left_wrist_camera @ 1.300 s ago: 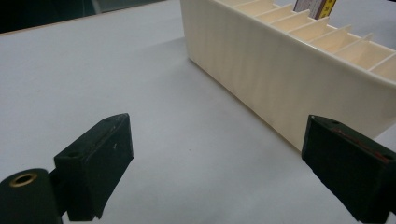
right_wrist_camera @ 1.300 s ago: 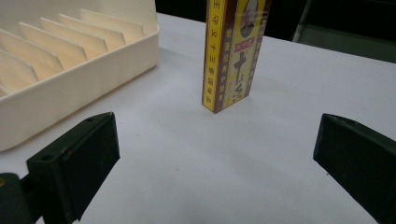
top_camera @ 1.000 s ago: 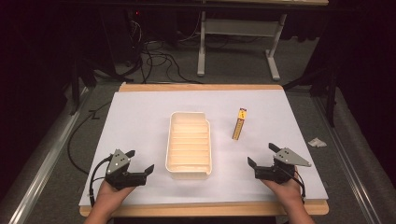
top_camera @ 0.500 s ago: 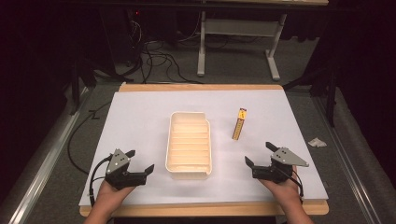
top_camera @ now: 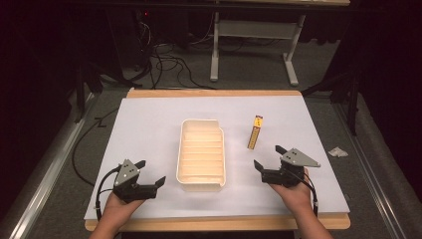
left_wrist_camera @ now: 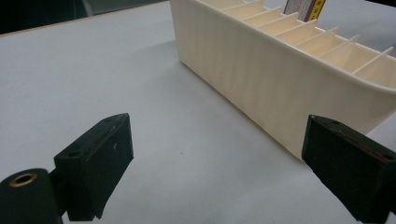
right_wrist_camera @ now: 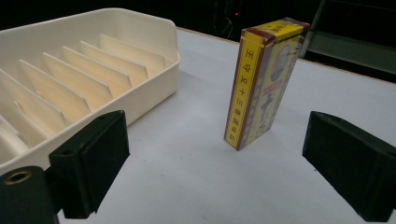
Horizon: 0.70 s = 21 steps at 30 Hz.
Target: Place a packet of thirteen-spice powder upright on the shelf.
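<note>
A cream tray (top_camera: 201, 121) with several thin dividers sits mid-table, nothing in it. To its right a tall yellow box (top_camera: 255, 132) with red edging and printed characters stands upright. My left gripper (top_camera: 152, 172) rests open near the tray's front left corner. In the left gripper view its jaws (left_wrist_camera: 219, 163) are wide apart, facing the tray's long wall (left_wrist_camera: 280, 79). My right gripper (top_camera: 267, 156) hovers open just in front of the box. The right gripper view frames the box (right_wrist_camera: 264, 79) between the open gripper (right_wrist_camera: 215, 163) jaws, still apart from them, with the tray (right_wrist_camera: 135, 28) at left.
A white sheet (top_camera: 149, 124) covers the table, with a wooden edge (top_camera: 214, 222) at the front. A crumpled white scrap (top_camera: 338, 152) lies on the floor at the right. Cables (top_camera: 164, 55) and a grey desk frame (top_camera: 254, 30) stand behind the table.
My right gripper has crept forward and a little left, closer to the yellow box. The left gripper, tray and box have stayed put.
</note>
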Available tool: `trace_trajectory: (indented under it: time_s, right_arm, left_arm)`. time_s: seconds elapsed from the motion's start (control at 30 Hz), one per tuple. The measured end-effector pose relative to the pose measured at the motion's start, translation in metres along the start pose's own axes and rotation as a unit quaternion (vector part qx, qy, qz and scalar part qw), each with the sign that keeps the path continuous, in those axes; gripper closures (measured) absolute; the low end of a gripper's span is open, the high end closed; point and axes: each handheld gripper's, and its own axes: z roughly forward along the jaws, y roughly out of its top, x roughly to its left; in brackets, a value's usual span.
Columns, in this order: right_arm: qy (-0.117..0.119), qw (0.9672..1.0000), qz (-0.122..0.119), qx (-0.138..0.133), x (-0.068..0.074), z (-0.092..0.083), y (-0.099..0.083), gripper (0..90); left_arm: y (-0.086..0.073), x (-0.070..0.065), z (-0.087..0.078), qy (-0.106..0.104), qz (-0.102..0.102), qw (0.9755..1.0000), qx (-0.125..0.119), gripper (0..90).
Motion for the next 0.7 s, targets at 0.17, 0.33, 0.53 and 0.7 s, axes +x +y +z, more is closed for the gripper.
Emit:
trace_trajectory:
  time_s: [0.17, 0.33, 0.53, 0.7]
  right_arm:
    - [-0.005, 1.0000, -0.004, 0.006, 0.001, 0.006, 0.008, 10.9]
    - [-0.007, 1.0000, 0.001, 0.005, 0.000, 0.014, 0.014, 10.5]
    - [-0.015, 0.9999, 0.005, 0.007, -0.005, 0.022, 0.019, 6.4]
    - [-0.014, 0.9998, 0.008, 0.012, -0.007, 0.027, 0.023, 3.8]
  left_arm:
    - [0.000, 0.001, 0.000, -0.001, 0.000, 1.0000, 0.001, 9.6]
    - [0.000, 0.001, 0.001, -0.001, 0.001, 1.0000, 0.003, 9.6]
    - [0.000, 0.000, 0.000, -0.002, 0.000, 1.0000, 0.001, 9.6]
    - [0.000, 0.000, 0.000, -0.003, 0.000, 1.0000, 0.002, 9.6]
